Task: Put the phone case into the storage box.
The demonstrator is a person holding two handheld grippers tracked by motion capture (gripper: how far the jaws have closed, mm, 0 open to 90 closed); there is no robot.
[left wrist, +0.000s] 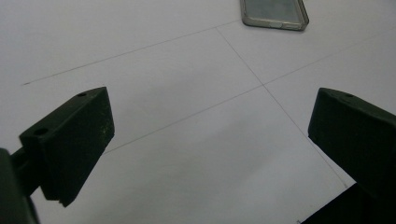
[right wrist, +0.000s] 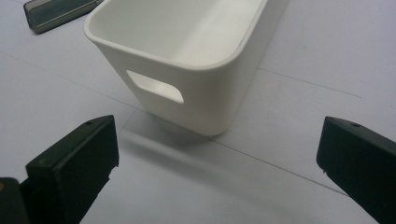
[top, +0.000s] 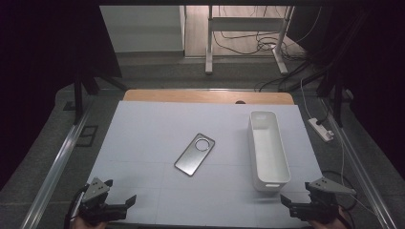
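Ahead of your left jaws and well apart from them, the phone case (top: 194,154) lies flat and skewed, grey and glossy, its round camera hole at the far end. Just beyond your right jaws stands the long white bin (top: 268,149), upright, empty, handle slot facing you.

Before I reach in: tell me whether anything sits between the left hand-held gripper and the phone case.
Nothing visible does. The left hand-held gripper stands open at the near edge, and only bare white table lies between it and the phone case. The white bin stands off to the right.
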